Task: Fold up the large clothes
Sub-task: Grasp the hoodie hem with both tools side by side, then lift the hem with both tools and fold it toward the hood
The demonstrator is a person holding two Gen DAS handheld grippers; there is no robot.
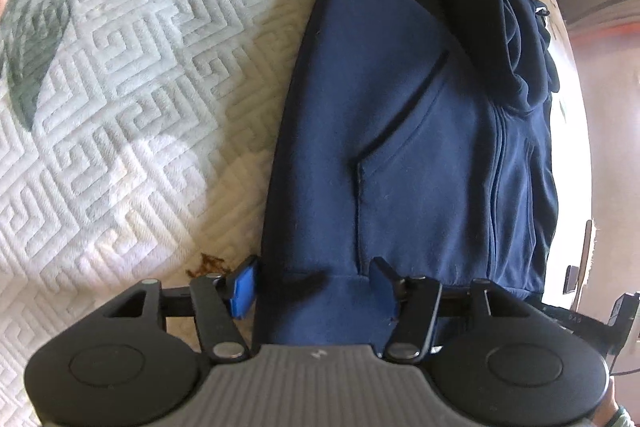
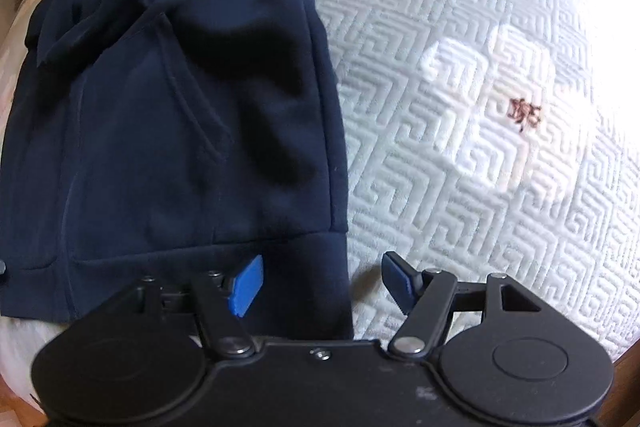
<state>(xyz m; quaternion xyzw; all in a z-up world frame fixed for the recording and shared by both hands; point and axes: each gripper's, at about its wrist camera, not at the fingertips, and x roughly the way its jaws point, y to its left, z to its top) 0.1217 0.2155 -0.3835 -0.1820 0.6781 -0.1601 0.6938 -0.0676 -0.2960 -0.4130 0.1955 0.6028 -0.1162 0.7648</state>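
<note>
Hoodie (image 2: 180, 131) hem, perhaps between parted fingers (image 2: 248, 285)

A home bedroom: patterned quilted bedspread (image 1: 120, 107) covers the bed

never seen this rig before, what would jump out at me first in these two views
The navy zip hoodie dominates both views, lying flat on a pale quilted bedspread with a raised maze pattern. Each gripper hangs over a bottom hem corner with its blue-padded fingers spread: the left gripper straddles one corner, the right gripper the other. A small brown mark stands out on the bedspread beside the hoodie.
</note>
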